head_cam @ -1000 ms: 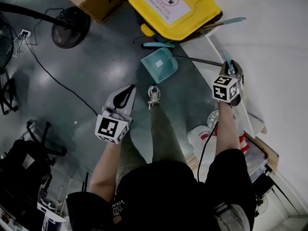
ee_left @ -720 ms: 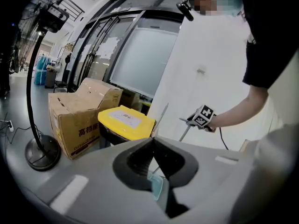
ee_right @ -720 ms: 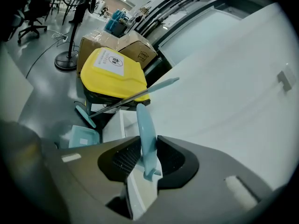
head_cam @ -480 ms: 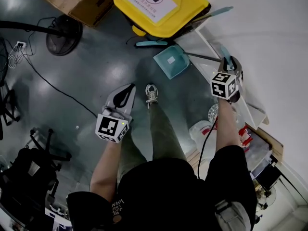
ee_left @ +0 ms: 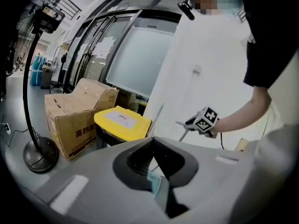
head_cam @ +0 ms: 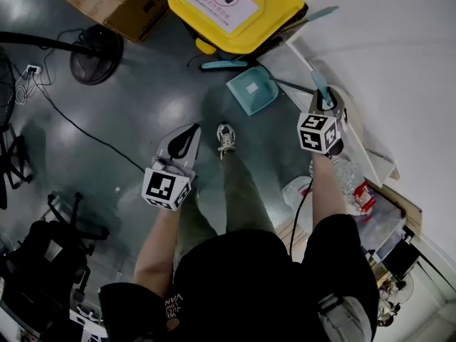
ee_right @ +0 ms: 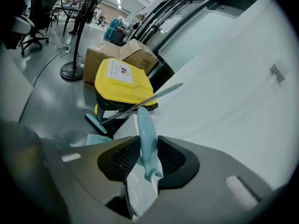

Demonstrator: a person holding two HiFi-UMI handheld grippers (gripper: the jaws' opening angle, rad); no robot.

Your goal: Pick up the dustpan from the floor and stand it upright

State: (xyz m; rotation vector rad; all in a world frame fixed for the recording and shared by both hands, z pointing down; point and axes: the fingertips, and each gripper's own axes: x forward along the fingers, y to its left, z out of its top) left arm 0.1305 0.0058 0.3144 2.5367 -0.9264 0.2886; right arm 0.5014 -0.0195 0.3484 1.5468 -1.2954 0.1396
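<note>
We are at the end of the standing-up step, we judge. On the floor (head_cam: 142, 105), just in front of the yellow bin (head_cam: 235, 9), the dustpan (head_cam: 251, 91) rests on its pan. Its long handle (ee_right: 145, 139) slants up and away from the bin toward the white wall (head_cam: 399, 63).

The right gripper (head_cam: 322, 97) is clamped on the teal tip of that handle. Its jaws have just been easing apart, with the tip between them and the pads touching it on both sides. The left gripper (head_cam: 191, 130) hovers well out from the bin over bare floor, closed and empty.

The next move calls for checking that the handle balances or leans on the wall before we let the grip go fully. Then we draw the right gripper straight back along the handle's line so it does not get tipped.

Room is tight on the wall side of the bin. The wall and its low ledge hem the handle in, and a broom (head_cam: 224, 65) lies against the bin's front, close beside the pan. On the bin's other side the cardboard box (head_cam: 121, 2) and a fan base (head_cam: 96, 45) stand well apart from the pan. The open floor there is crossed only by a thin cable (head_cam: 78, 112).
</note>
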